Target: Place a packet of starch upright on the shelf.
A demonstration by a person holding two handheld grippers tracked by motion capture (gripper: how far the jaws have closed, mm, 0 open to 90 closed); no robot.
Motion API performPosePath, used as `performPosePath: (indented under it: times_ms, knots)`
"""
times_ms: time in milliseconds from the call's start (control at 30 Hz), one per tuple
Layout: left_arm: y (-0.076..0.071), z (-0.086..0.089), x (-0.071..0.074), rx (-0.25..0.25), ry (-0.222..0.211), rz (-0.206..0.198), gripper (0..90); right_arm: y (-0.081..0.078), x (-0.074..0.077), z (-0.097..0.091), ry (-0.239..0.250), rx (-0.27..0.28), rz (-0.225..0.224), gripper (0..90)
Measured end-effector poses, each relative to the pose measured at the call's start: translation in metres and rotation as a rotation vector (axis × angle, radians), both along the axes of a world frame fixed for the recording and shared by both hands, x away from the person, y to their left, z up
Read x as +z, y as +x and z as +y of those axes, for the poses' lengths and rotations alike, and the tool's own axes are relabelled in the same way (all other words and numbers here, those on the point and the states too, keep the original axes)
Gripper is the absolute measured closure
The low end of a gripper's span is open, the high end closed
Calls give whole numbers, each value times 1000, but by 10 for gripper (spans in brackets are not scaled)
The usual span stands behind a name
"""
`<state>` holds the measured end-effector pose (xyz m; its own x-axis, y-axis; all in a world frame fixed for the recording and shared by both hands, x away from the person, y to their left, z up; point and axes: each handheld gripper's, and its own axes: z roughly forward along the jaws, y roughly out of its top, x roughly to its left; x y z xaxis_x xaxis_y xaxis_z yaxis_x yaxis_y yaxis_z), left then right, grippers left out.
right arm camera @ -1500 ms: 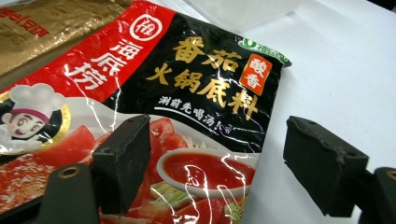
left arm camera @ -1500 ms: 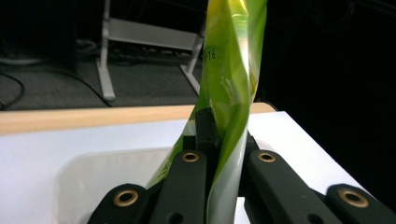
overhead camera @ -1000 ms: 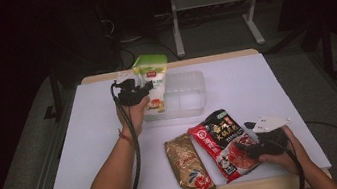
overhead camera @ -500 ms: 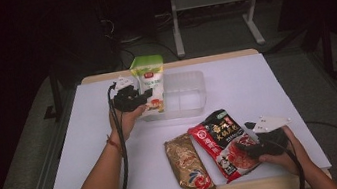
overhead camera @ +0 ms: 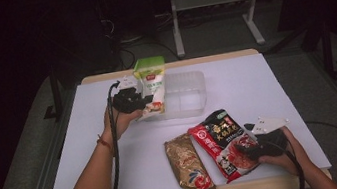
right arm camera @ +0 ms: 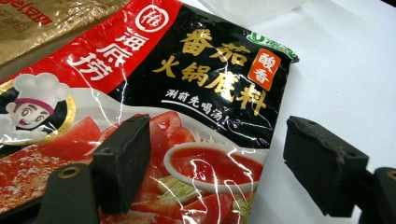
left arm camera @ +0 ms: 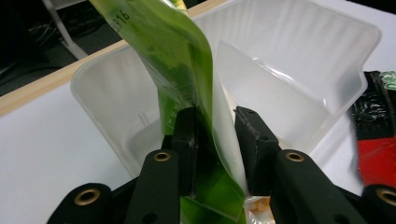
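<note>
The green pouch is being stood up at the left end of the clear plastic bin, at the far side of the white table. In the left gripper view the pouch is seen running up between the two black jaws, its lower edge down between them and its top leaning over the bin's wall. The left gripper is placed just at the pouch's lower part; its jaws have just been closing a little after a brief opening. One jaw is laid against the green film, while a narrow gap is seen at the other, so a firm grip cannot be told from a loose one.

On the near side, the red sauce packet is lying flat on the table, touching the gold packet beside it. The right gripper is held at the red packet's right edge with its jaws spread wide. In the right gripper view one jaw is seen over the packet's printed face and the other over bare table, and nothing is clamped.

As a judgement: the packing is at an early stage. One pouch is being settled at the bin and is not yet clearly released. Two packets are left on the table, and the red one looks lined up as the next pick.
</note>
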<state>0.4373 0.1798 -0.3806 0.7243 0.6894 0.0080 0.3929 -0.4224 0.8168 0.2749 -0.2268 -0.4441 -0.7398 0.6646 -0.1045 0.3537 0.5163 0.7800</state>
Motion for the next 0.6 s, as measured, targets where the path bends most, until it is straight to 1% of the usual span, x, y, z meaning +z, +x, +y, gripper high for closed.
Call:
performPosePath:
  times_ms: [67,133,233,333,367,433,533,567,600]
  knots:
    - [2,-4,-3,12,11,-15,718,0,0,0,1,1,-1,224]
    - [4,-8,-5,10,37,-26,729,0,0,1,0,2,1,224]
    - [7,-13,-7,6,65,-23,731,0,0,1,2,4,2,223]
    - [11,-15,-9,2,66,-12,727,0,0,1,4,3,2,224]
    - [13,-15,-9,-1,77,-16,726,0,-1,1,4,5,2,223]
    - [13,-17,-10,1,80,-18,724,0,-1,1,5,5,3,224]
    - [13,-15,-10,1,72,-15,723,0,-1,1,5,6,2,224]
    - [14,-15,-9,-4,72,-4,696,0,-1,1,7,4,4,224]
    - [15,-15,-8,-4,70,0,696,0,-1,1,7,4,4,224]
